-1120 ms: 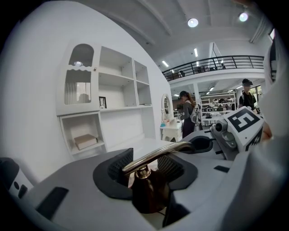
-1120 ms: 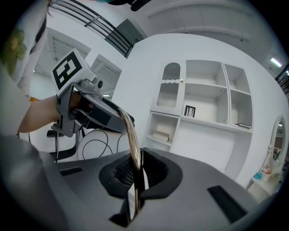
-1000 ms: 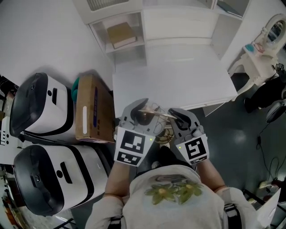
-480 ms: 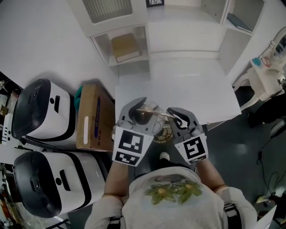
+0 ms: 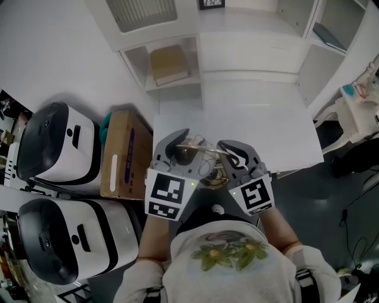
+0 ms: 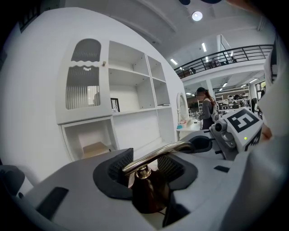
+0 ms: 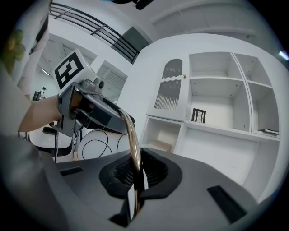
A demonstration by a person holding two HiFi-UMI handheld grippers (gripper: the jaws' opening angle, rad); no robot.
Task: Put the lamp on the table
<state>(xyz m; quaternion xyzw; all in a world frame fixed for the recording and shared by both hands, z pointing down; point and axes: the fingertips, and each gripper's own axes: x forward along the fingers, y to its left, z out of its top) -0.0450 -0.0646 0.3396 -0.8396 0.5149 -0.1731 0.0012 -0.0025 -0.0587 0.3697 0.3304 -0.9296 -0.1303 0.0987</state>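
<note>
The lamp has a curved brass arm and a dark brown rounded part, and it hangs between both grippers just short of the white table's near edge. My left gripper is shut on the dark brown part, with the brass arm running off to the right. My right gripper is shut on the brass arm, which stands thin and upright between its pads. Each gripper shows in the other's view: the right gripper and the left gripper.
A white shelf unit stands behind the table, with a tan box in a low cubby and a small picture frame above. A cardboard box and two white-and-black machines stand at the left. A person stands far off.
Both grippers keep the same hold on the lamp. The head view has drifted, so the table and shelves sit a little lower and further right in the frame.
</note>
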